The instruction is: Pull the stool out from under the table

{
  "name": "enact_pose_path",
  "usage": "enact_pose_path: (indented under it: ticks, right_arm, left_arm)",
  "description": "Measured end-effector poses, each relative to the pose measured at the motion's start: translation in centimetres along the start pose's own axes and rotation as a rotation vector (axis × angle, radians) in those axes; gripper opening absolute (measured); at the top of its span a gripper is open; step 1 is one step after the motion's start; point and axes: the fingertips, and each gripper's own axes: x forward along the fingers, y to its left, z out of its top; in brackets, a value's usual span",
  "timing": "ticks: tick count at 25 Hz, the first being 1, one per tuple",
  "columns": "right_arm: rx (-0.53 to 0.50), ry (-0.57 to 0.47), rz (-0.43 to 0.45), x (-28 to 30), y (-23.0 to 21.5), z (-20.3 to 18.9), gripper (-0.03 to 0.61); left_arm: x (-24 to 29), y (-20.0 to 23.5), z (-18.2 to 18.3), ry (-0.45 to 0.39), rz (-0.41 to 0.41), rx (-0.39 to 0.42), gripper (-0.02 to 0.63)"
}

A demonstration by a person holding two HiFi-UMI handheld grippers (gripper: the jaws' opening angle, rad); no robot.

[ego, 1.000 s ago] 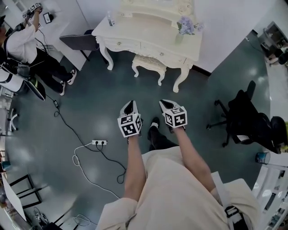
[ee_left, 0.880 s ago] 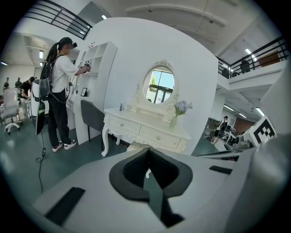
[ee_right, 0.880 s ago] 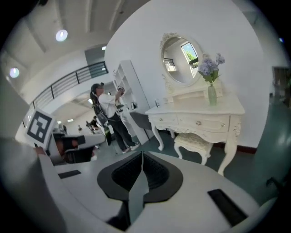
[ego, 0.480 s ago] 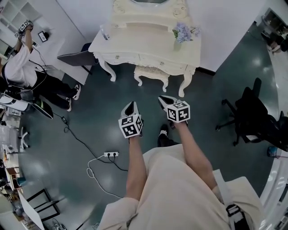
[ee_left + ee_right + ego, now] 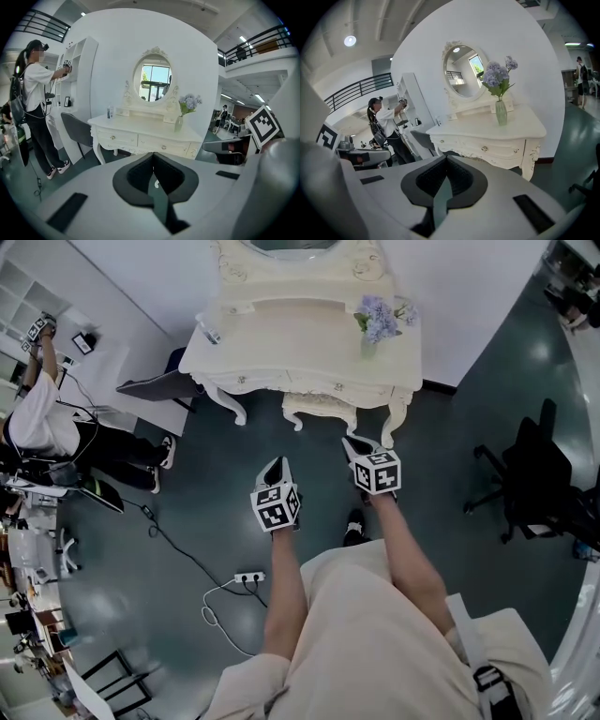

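Observation:
A cream dressing table (image 5: pixel 281 352) stands against the white wall. The matching cream stool (image 5: pixel 320 410) is tucked under its front, with only its front edge and legs showing. Both grippers are held out in front of the table, above the dark floor. My left gripper (image 5: pixel 278 463) is shut and empty, well short of the stool. My right gripper (image 5: pixel 351 442) is shut and empty too, just in front of the stool's right side and near the table's front right leg (image 5: pixel 394 432). The left gripper view shows closed jaws (image 5: pixel 153 155) below the table (image 5: pixel 140 130). The right gripper view shows the same (image 5: pixel 446 158), (image 5: pixel 487 136).
A vase of purple flowers (image 5: pixel 376 319) and a small bottle (image 5: pixel 212 335) stand on the table. A grey chair (image 5: pixel 156 388) and a person (image 5: pixel 52 432) are at the left. At the right is a black office chair (image 5: pixel 539 474). A power strip with cable (image 5: pixel 248 577) lies on the floor.
The view has moved closer to the table. Both grippers have gone forward with it, the right one reaching close to the stool and the table's right leg. Jaws stay shut.

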Motion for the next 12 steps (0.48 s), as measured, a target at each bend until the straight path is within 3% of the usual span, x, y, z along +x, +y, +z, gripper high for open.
enact_pose_path:
  ticks: [7, 12]
  right_arm:
    - [0.020, -0.047, -0.079, 2.5, -4.7, 2.5, 0.043]
    - [0.073, -0.049, -0.106, 3.8, -7.0, 2.7, 0.043]
  left_arm:
    - [4.8, 0.0, 2.9, -0.011, -0.008, 0.010, 0.015]
    - [5.4, 1.1, 3.8, -0.065, 0.043, 0.030, 0.015]
